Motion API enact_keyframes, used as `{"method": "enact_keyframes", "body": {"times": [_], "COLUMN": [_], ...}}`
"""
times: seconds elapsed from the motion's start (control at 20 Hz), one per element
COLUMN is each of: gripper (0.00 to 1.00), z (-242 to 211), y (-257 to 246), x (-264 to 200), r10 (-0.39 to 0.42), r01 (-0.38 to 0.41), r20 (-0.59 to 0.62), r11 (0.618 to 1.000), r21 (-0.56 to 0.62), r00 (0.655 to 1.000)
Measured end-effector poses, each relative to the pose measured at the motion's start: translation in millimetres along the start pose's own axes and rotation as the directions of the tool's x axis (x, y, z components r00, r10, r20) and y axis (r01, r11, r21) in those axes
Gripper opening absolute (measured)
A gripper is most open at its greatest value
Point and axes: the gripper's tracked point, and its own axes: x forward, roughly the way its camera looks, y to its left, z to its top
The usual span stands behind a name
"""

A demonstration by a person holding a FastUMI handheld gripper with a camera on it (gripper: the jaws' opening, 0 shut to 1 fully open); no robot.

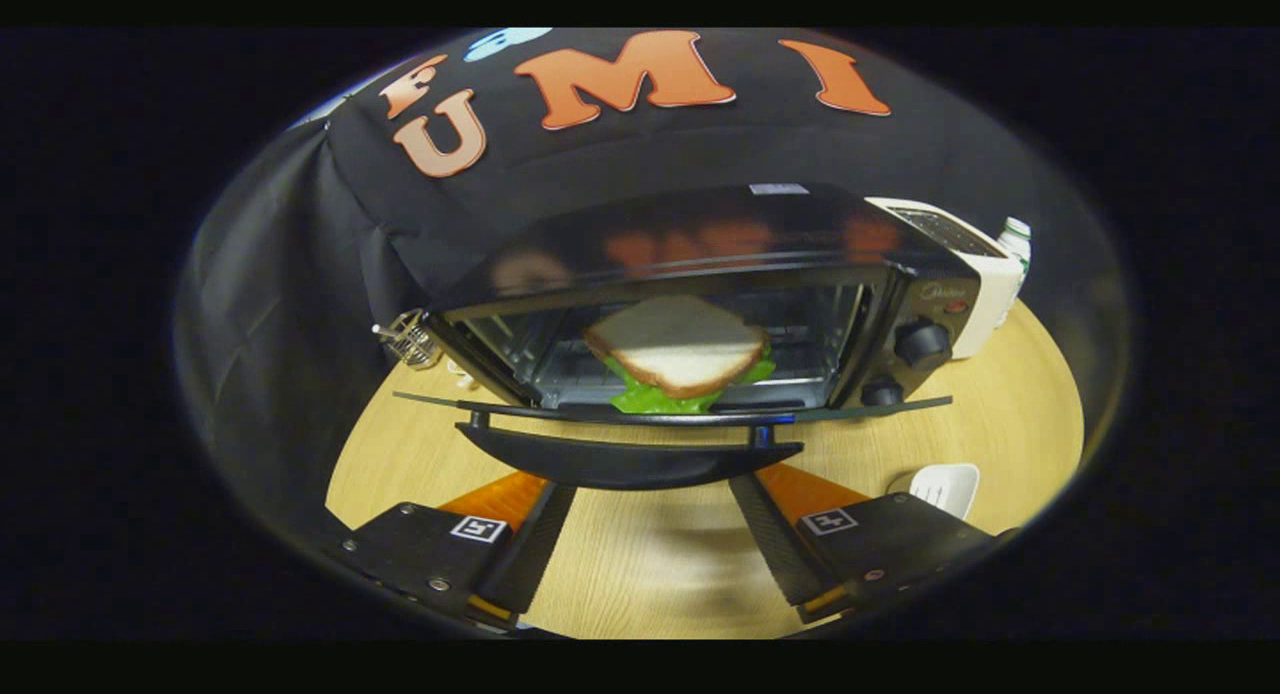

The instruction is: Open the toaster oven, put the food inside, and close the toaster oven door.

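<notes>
A black toaster oven (pixel 700 244) stands on the wooden table with its glass door (pixel 870 408) folded down flat toward me. A sandwich (pixel 678 349) of white bread with green lettuce lies on the rack inside the oven. The door's black handle (pixel 628 459) sits just ahead of my fingertips, slightly above them. My gripper (pixel 650 494) is open, its two fingers (pixel 535 534) spread wide below the handle with nothing between them but bare tabletop.
A white pop-up toaster (pixel 975 274) and a bottle (pixel 1015 239) stand beyond the oven's right side. A small wire rack (pixel 410 339) sits by the oven's left corner. A white slotted object (pixel 945 486) lies on the table (pixel 1010 414) near my right finger.
</notes>
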Motion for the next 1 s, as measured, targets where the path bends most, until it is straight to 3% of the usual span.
{"method": "enact_keyframes", "body": {"times": [0.35,0.55,0.7,1.0], "gripper": [0.91,0.91,0.93,0.98], "z": [58,78,119,201], "y": [-1,0,-3,-15], "x": [-7,-46,-93,-201], "r10": [-0.005,0.007,0.017,0.011], "r01": [0.003,-0.004,0.012,0.098], "r20": [0.113,0.208,0.350,0.601], "r11": [1.000,1.000,0.997,0.984], "r21": [0.011,-0.014,-0.081,-0.149], "r00": [0.994,0.978,0.937,0.799]}}
